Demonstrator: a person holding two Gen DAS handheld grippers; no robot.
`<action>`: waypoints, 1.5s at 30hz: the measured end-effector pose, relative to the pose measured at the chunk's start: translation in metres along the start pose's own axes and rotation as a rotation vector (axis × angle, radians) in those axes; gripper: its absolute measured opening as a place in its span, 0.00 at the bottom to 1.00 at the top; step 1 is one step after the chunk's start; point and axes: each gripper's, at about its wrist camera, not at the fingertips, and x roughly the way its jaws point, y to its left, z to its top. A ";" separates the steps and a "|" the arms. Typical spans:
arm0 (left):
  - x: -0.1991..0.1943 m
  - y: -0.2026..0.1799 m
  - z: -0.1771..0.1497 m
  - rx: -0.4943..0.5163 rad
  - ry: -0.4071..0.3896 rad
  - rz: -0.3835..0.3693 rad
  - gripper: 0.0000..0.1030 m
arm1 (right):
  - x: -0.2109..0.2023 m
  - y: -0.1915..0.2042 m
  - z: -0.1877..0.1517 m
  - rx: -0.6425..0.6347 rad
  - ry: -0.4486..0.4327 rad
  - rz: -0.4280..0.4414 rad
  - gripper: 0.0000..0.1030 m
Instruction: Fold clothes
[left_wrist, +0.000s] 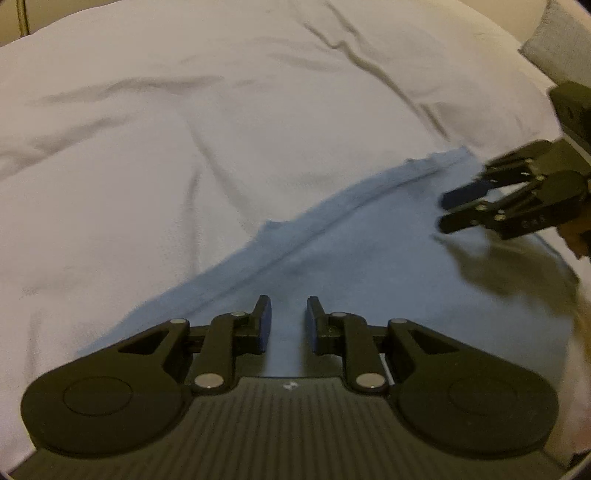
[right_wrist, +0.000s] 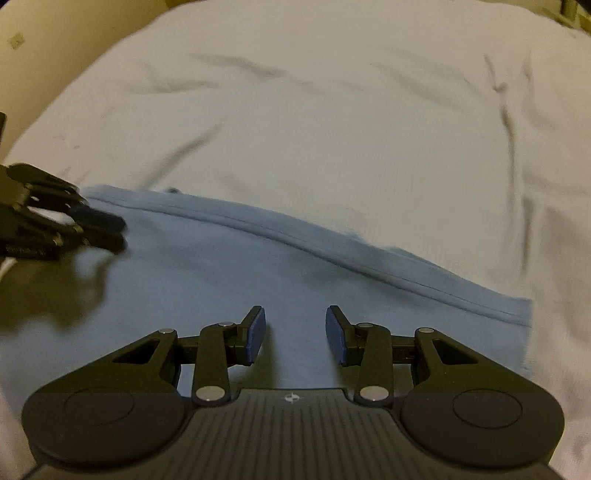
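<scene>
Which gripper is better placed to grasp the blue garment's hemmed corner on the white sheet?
Probably the right gripper: open over the blue garment, whose hemmed corner lies nearby on the white sheet. The left gripper sits further along the hem.

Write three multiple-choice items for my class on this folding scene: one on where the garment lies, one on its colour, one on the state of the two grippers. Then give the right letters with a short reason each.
1. Where does the garment lie?
A. Hanging from a rail
B. Spread on a white sheet
C. Inside a basket

2. What colour is the garment?
A. Red
B. Black
C. Light blue

3. What state are the two grippers in?
A. Both open, holding nothing
B. Both shut on cloth
C. One holds a hanger

Answers:
1 B: the garment lies flat on the white sheet, its hemmed edge running across the right wrist view.
2 C: the cloth is light blue against the sheet in both views.
3 A: the left gripper and right gripper each show a gap between the fingers with no cloth in it.
</scene>
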 end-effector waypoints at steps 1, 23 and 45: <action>0.001 0.007 0.005 -0.013 -0.004 0.023 0.16 | -0.001 -0.010 0.001 0.029 -0.010 -0.024 0.38; -0.109 -0.005 -0.115 -0.010 0.214 0.303 0.18 | -0.061 0.048 -0.142 0.119 0.109 -0.082 0.48; -0.151 0.030 -0.160 0.806 0.073 0.180 0.40 | -0.099 0.313 -0.108 0.051 -0.038 -0.182 0.67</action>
